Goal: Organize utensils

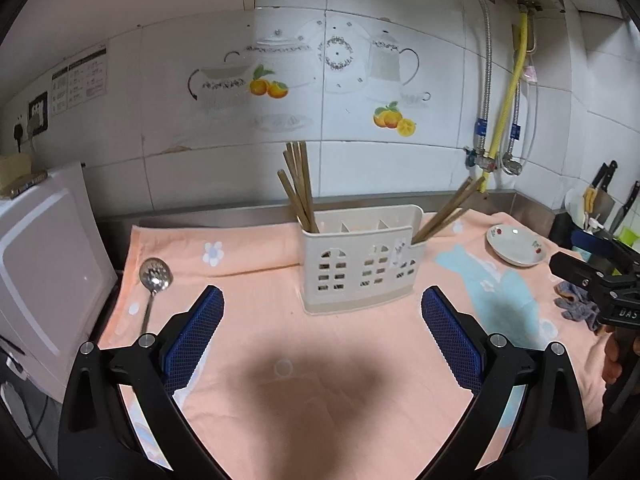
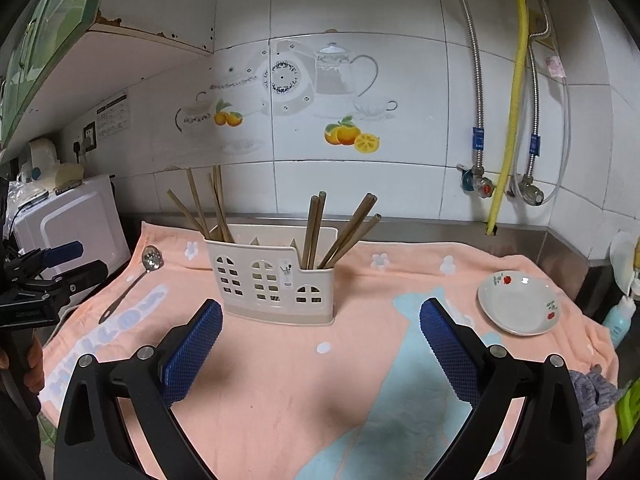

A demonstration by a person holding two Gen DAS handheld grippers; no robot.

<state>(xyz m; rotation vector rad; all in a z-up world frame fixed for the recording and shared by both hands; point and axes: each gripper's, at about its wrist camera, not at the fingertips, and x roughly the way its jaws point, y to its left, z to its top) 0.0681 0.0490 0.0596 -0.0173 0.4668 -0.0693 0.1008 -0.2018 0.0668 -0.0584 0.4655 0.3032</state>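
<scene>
A cream plastic utensil caddy (image 1: 360, 268) stands on the peach towel (image 1: 304, 360), also in the right wrist view (image 2: 272, 280). Wooden chopsticks (image 1: 298, 188) stand in its left compartment and more chopsticks (image 1: 448, 210) lean out of its right one; both bundles show in the right wrist view, left (image 2: 208, 208) and right (image 2: 340, 232). A slotted metal spoon (image 1: 154, 280) lies on the towel's left side, also in the right wrist view (image 2: 140, 276). My left gripper (image 1: 322, 308) is open and empty, in front of the caddy. My right gripper (image 2: 320, 320) is open and empty, also in front of it.
A small white dish (image 2: 518, 308) with red flowers sits on the towel at right, also in the left wrist view (image 1: 516, 246). A white appliance (image 1: 44, 272) stands at left. A grey rag (image 1: 576, 304) lies at the right edge. Knives (image 1: 604, 196) and pipes (image 2: 510, 132) are at back right.
</scene>
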